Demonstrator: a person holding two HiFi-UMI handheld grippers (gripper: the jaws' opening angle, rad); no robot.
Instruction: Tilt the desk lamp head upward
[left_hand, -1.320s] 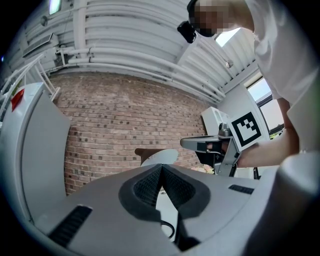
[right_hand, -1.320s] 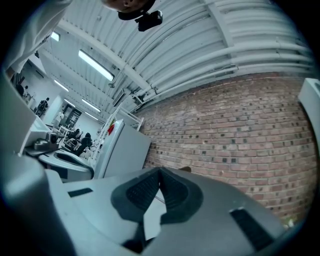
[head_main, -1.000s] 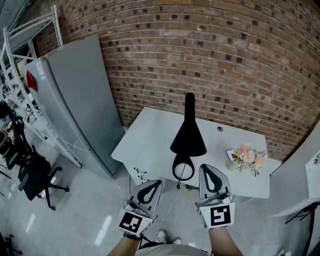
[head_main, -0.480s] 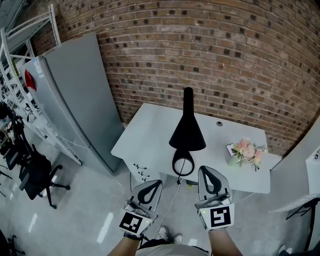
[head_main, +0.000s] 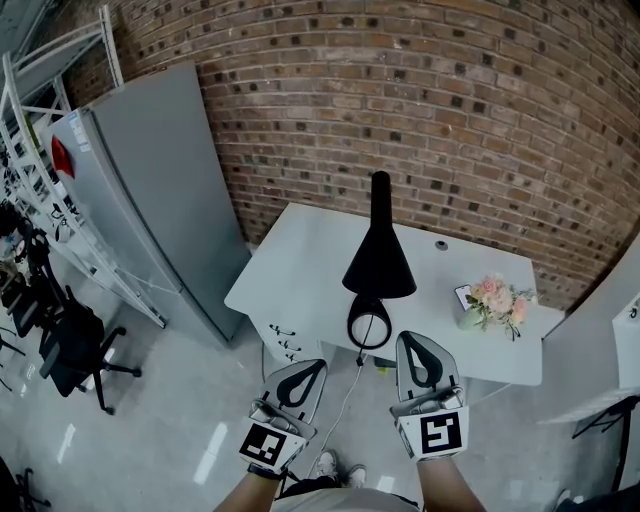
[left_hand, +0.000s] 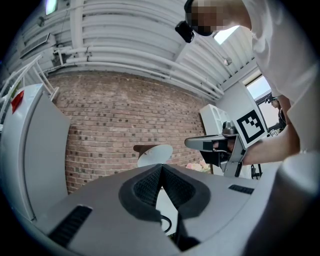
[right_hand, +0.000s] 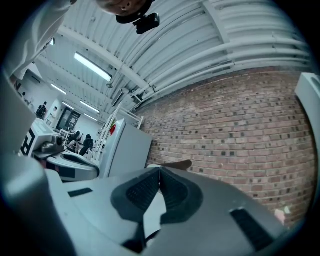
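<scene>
Standing on the white desk (head_main: 300, 268) against the brick wall (head_main: 480, 130), the black desk lamp (head_main: 378, 262) holds its cone-shaped head over its ring-shaped base, with pink flowers (head_main: 496, 302) off to its right. The left claw (head_main: 306, 368) and right claw (head_main: 414, 338) hover side by side before the desk's front edge, each clenched on nothing and clear of the lamp.

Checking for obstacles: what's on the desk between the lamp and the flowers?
Head view: bare desk beyond the desk lamp, then a small card-like item right beside the flowers.
</scene>
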